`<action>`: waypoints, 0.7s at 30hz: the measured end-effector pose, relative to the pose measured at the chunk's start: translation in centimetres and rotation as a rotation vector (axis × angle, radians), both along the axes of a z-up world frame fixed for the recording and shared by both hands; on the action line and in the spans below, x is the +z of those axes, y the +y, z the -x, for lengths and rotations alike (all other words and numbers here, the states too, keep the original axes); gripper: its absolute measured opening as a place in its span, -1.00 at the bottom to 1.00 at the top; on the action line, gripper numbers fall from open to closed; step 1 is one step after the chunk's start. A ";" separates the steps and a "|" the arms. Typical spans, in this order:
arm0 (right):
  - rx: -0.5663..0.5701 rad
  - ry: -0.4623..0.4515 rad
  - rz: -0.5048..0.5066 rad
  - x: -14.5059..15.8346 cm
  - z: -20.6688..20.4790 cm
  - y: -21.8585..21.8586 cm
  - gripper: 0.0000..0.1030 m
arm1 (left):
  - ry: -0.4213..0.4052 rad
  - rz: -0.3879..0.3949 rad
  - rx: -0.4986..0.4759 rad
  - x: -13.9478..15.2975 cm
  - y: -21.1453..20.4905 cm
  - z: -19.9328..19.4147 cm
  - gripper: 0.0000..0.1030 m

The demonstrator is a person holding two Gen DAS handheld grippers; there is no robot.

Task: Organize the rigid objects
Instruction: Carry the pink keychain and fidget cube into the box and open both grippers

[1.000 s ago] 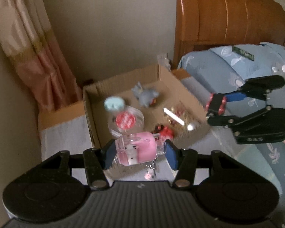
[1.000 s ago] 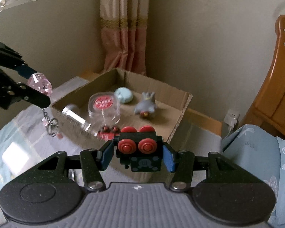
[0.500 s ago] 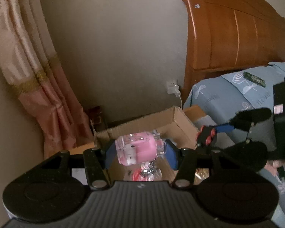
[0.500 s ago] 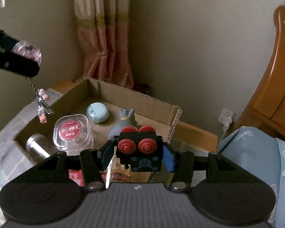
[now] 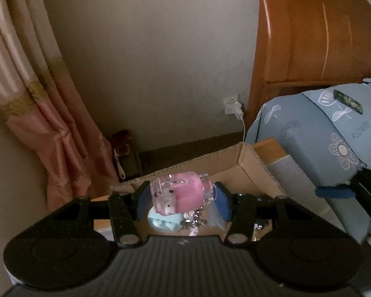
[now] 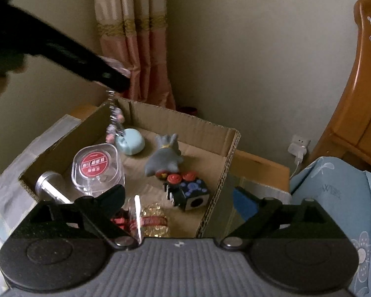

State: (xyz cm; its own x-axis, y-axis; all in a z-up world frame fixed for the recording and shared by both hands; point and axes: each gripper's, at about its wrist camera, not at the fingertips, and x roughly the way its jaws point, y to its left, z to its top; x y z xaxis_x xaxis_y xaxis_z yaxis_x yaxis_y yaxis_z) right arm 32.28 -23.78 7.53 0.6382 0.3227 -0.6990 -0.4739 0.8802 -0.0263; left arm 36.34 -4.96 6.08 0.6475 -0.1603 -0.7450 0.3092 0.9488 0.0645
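Your left gripper (image 5: 181, 199), clamped on the pink keychain charm (image 5: 179, 195), hovers over the cardboard box (image 6: 231, 148) while your right gripper (image 6: 178, 198) gapes above the black cube toy (image 6: 188, 193) at 12 o'clock; lower, then release.

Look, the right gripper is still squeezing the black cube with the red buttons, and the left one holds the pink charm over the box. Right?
Not quite. The right wrist view shows the right gripper open; the black cube lies in the cardboard box. The left gripper does hold the pink charm over it.
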 end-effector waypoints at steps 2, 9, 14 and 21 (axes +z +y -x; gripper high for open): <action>0.010 0.000 0.001 0.1 0.6 0.0 0.88 | 0.012 0.000 0.001 -0.7 -0.3 -0.6 0.04; 0.025 -0.012 0.012 0.5 1.5 0.0 0.95 | 0.042 0.017 0.011 -2.3 -1.1 -1.3 0.66; 0.019 -0.011 0.008 0.5 2.2 0.0 0.98 | -0.023 -0.023 0.002 -1.4 -1.4 0.5 0.83; 0.014 -0.004 -0.003 0.2 4.6 0.3 0.99 | -0.057 -0.014 -0.020 -0.7 -1.1 4.8 0.84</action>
